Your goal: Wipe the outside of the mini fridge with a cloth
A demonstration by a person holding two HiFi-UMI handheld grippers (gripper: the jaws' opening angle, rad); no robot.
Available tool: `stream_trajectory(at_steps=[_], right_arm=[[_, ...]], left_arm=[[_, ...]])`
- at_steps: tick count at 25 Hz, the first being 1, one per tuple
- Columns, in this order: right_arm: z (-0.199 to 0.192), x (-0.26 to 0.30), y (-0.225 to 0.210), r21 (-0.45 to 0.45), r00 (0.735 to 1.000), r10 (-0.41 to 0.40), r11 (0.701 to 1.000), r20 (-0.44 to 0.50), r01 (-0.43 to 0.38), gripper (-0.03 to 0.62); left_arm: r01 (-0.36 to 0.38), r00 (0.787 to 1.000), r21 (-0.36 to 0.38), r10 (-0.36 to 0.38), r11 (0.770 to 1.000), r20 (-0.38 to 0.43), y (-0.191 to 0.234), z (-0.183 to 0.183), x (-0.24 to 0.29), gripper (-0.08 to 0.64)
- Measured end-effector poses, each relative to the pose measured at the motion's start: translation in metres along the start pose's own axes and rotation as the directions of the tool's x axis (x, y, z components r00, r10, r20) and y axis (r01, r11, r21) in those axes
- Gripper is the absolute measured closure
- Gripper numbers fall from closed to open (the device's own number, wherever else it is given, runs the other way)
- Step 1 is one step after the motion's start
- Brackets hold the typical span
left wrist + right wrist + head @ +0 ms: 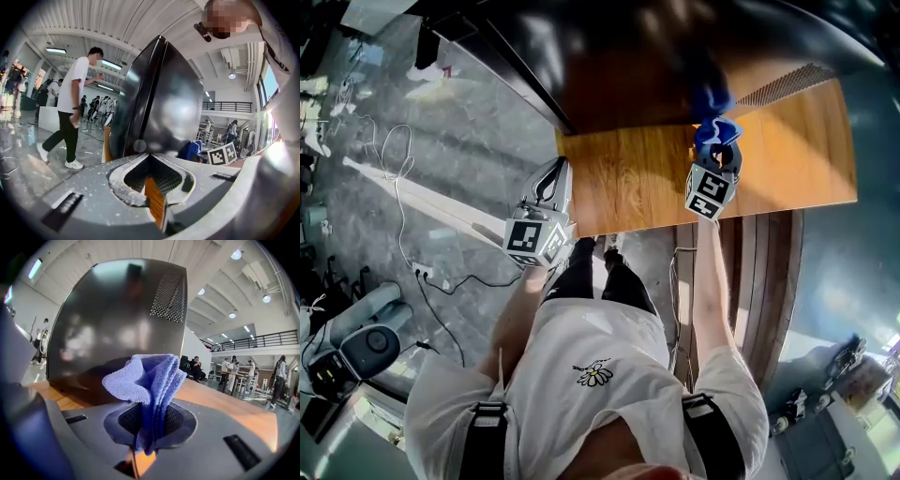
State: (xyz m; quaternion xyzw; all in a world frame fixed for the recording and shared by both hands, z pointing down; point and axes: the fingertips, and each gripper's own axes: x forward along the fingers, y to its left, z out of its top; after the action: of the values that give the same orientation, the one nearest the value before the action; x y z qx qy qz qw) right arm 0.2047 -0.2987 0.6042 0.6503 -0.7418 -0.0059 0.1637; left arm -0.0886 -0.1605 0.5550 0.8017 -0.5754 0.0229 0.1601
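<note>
The black glossy mini fridge stands on a wooden table; its side wall with a perforated vent fills the right gripper view. My right gripper is shut on a folded blue cloth, which bunches out of the jaws close to the fridge's side; the blue cloth reaches the fridge wall in the head view. My left gripper hovers at the table's left front corner, jaws shut with nothing between them, facing the fridge's corner edge.
A person in a white shirt walks on the glossy floor to the left of the fridge. White cables and a power strip lie on the floor left of the table. More people and tables stand in the hall behind.
</note>
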Motion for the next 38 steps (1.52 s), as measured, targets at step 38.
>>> stream_trajectory(at_steps=[38], right_arm=[[0.214, -0.186, 0.083, 0.278, 0.960, 0.203, 0.927, 0.193, -0.252, 0.521]], left_arm=[[0.092, 0.954, 0.110, -0.119, 0.990, 0.275, -0.064, 0.168, -0.049, 0.555]])
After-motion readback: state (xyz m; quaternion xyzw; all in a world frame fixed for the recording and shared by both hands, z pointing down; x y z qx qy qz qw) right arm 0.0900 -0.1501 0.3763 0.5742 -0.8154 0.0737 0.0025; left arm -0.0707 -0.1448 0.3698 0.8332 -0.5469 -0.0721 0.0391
